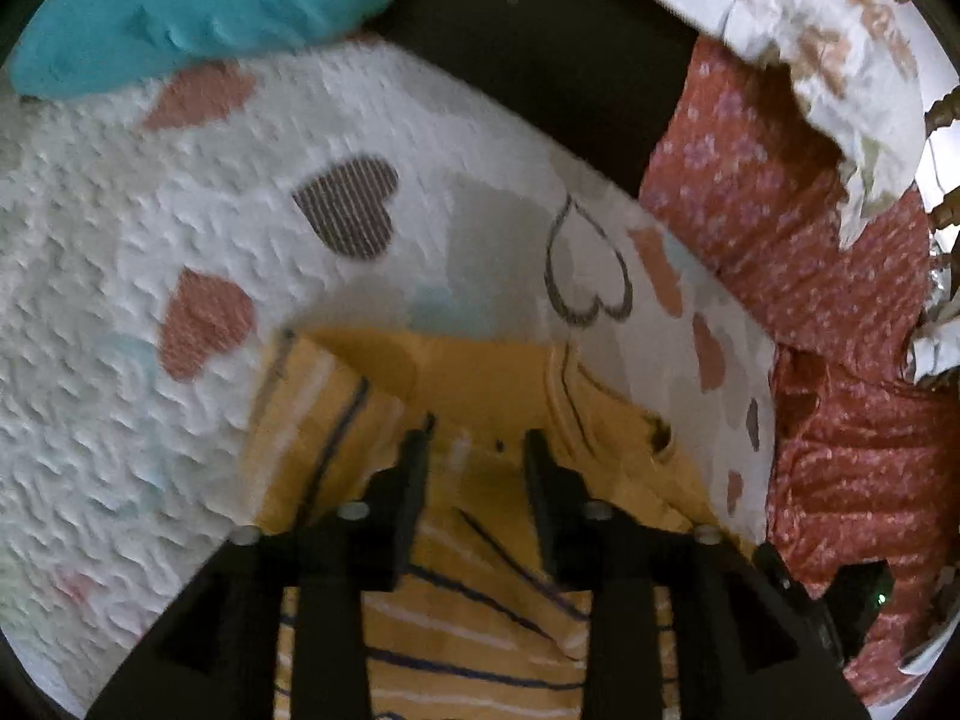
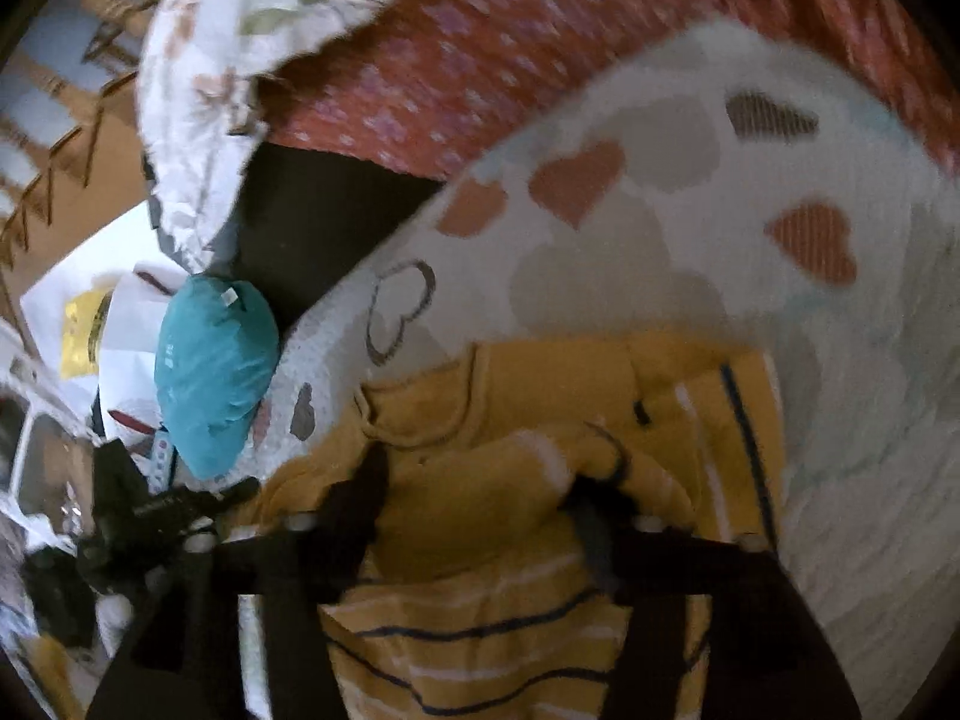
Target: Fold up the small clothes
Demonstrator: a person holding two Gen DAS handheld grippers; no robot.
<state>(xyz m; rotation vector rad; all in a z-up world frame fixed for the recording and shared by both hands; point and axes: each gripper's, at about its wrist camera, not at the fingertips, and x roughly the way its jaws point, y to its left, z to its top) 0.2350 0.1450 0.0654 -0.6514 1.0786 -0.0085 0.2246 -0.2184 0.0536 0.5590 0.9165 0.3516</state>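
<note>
A yellow striped garment [image 1: 480, 630] is being spread on the heart-print blanket [image 1: 180, 210]. The left tool [image 1: 477, 450] is being kept slightly parted above it, gripping nothing; the right tool [image 2: 480, 480] is being held wider, yellow cloth bunched between its jaws, unpressed.
</note>
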